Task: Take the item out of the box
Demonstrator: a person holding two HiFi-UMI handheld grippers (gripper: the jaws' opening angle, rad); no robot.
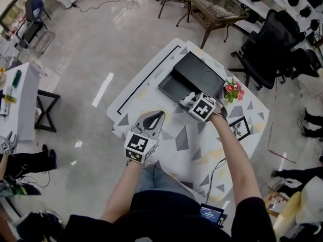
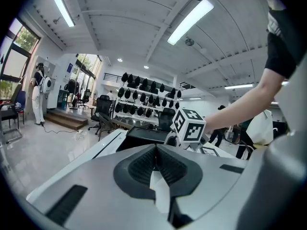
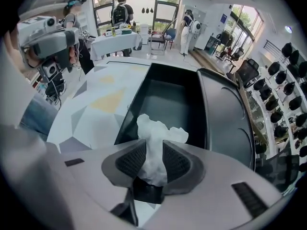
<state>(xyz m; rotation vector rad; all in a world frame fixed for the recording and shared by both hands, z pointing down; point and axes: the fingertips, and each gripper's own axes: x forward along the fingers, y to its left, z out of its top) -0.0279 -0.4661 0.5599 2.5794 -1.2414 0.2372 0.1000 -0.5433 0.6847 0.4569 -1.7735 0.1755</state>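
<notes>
A black box lies open on the patterned white table (image 1: 151, 74), its empty tray (image 1: 174, 87) (image 3: 165, 102) beside its lid (image 1: 202, 70) (image 3: 225, 114). My right gripper (image 1: 189, 102) (image 3: 154, 146) hovers at the tray's near edge, shut on a crumpled white piece of paper (image 3: 156, 138) that sticks up between the ribbed pads. My left gripper (image 1: 153, 119) (image 2: 156, 150) stays over the table's front left, away from the box, jaws together and holding nothing. In the left gripper view the right gripper's marker cube (image 2: 188, 126) shows ahead.
Red flowers (image 1: 233, 89) and a small square card (image 1: 239, 127) sit on the table's right side. A wicker table (image 1: 212, 6) and black office chairs (image 1: 267, 54) stand beyond. A white side table (image 1: 20, 100) is at far left. People stand at the back of the room (image 3: 120, 13).
</notes>
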